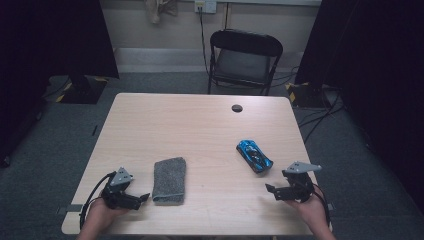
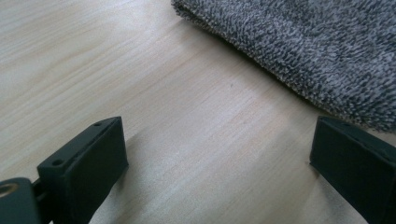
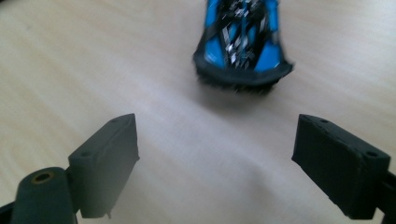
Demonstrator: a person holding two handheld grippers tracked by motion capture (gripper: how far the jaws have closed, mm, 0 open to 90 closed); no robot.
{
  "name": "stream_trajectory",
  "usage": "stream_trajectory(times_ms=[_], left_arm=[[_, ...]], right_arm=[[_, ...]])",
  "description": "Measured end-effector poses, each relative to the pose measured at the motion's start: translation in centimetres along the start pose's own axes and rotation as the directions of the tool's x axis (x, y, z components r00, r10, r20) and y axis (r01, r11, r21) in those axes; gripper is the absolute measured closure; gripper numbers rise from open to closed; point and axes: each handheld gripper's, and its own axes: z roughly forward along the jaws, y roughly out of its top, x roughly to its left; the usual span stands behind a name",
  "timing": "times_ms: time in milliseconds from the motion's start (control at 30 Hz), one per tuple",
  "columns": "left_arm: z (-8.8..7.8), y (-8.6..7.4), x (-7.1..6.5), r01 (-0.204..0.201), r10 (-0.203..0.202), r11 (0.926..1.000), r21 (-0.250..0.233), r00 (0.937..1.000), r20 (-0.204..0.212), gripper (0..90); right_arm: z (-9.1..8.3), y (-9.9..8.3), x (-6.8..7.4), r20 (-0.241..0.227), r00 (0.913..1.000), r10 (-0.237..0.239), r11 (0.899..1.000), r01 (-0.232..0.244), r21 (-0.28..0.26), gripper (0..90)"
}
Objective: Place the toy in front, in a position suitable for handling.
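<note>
Beside grey cloth point(image 1: 169, 180), left gripper point(image 1: 142, 198) gapes

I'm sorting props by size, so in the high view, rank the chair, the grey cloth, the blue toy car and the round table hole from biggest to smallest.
1. chair, though it stands farther from the camera
2. cloth
3. car
4. hole

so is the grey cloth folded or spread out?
Folded, it looks. The grey cloth lies as a narrow thick rectangle with a doubled near edge on the table; layers inside cannot be told.
</note>
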Motion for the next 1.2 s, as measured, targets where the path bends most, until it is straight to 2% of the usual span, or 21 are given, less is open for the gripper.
stream_trajectory(times_ms=[33,100,167,300,433,733,833,1200], left_arm=[[0.0,0.0,0.0,0.0,0.0,1.0,0.0,1.0,0.0,3.1],[0.0,0.0,0.0,0.0,0.0,1.0,0.0,1.0,0.0,3.0],[0.0,0.0,0.0,0.0,0.0,1.0,0.0,1.0,0.0,3.0],[0.0,0.0,0.0,0.0,0.0,1.0,0.0,1.0,0.0,3.0],[0.0,0.0,0.0,0.0,0.0,1.0,-0.001,1.0,0.0,3.0],[0.0,0.0,0.0,0.0,0.0,1.0,0.0,1.0,0.0,3.0],[0.0,0.0,0.0,0.0,0.0,1.0,0.0,1.0,0.0,3.0],[0.0,0.0,0.0,0.0,0.0,1.0,0.003,1.0,-0.001,2.3]], right_arm=[[0.0,0.8,-0.3,-0.007,0.9999,0.008,1.0,-0.008,-0.014,14.2],[0.1,1.1,-0.4,-0.015,0.9997,0.02,1.0,-0.02,-0.016,14.2],[0.5,2.0,-1.0,-0.029,0.9974,0.065,0.998,-0.066,-0.022,13.9],[1.0,2.7,-1.5,-0.031,0.9956,0.089,0.996,-0.089,-0.018,13.8],[2.3,3.6,-2.3,-0.009,0.9931,0.117,0.993,-0.117,-0.012,13.7],[4.0,5.2,-3.3,0.016,0.9922,0.124,0.992,-0.124,0.003,13.9],[4.7,5.9,-3.6,0.025,0.9899,0.14,0.99,-0.14,0.003,13.9],[6.4,7.3,-3.9,0.039,0.9878,0.151,0.988,-0.152,0.026,14.0]])
